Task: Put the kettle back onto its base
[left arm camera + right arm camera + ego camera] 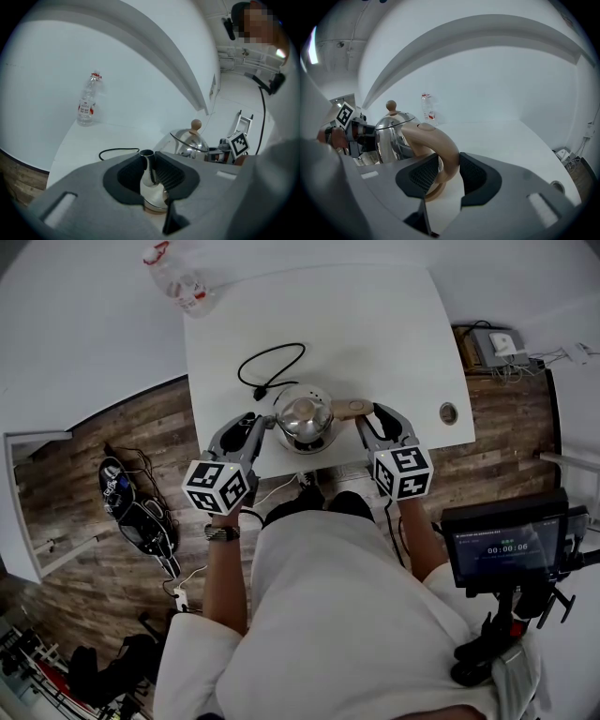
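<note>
The kettle (pixel 303 418) sits between the two grippers at the near edge of the white table (pixel 375 324). It is a polished steel pot with a wooden knob (pixel 196 124) on its lid.

The left gripper (pixel 149 161) has its jaws drawn narrow around the kettle's spout (pixel 147 166). The thin steel tube stands upright between the ribbed pads and touches both, and the kettle's body lies beyond and to the right of these jaws.

The right gripper (pixel 449 168) has its jaws closed on the tan handle (pixel 436 140). The handle's curve drops down between the pads, and the steel body lies ahead and to the left of them.

In the head view the left gripper (pixel 255 423) and the right gripper (pixel 370 418) flank the pot from either side.

A black cord (pixel 272 362) loops on the table beyond the jaws and ends close to the kettle. Whether a base lies under the kettle cannot be told.

A clear plastic bottle (pixel 178 279) stands far beyond both grippers, at the table's back corner.
</note>
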### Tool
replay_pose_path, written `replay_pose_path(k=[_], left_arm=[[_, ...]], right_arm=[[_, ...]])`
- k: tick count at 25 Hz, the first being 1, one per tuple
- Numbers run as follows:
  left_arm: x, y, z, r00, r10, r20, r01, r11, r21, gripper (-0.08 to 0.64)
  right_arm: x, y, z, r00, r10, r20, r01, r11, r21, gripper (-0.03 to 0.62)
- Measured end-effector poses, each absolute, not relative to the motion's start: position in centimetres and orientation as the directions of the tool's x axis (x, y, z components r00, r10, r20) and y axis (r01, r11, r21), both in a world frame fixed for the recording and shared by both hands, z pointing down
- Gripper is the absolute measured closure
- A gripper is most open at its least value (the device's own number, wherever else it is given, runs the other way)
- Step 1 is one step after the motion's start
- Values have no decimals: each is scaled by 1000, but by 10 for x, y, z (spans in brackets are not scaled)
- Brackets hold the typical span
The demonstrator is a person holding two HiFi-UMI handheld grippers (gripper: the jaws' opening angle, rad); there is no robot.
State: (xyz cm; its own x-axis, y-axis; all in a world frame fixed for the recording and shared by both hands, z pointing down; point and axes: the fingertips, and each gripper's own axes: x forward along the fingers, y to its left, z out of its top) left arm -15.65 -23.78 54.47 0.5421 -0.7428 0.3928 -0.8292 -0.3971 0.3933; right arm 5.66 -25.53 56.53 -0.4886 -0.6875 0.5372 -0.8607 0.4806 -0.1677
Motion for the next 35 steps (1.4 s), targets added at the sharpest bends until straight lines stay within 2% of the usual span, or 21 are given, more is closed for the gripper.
replay_pose_path(k=[25, 35], left_arm=[[-153, -228, 553, 554, -735, 391, -822, -408, 397, 482], [-159, -231, 558, 525, -774, 354, -825, -359, 436, 480]], right_arm=[[59, -249, 574, -489, -678, 550, -862, 470, -187, 456], [56, -253, 582, -481, -678, 555, -870, 447, -208, 453]])
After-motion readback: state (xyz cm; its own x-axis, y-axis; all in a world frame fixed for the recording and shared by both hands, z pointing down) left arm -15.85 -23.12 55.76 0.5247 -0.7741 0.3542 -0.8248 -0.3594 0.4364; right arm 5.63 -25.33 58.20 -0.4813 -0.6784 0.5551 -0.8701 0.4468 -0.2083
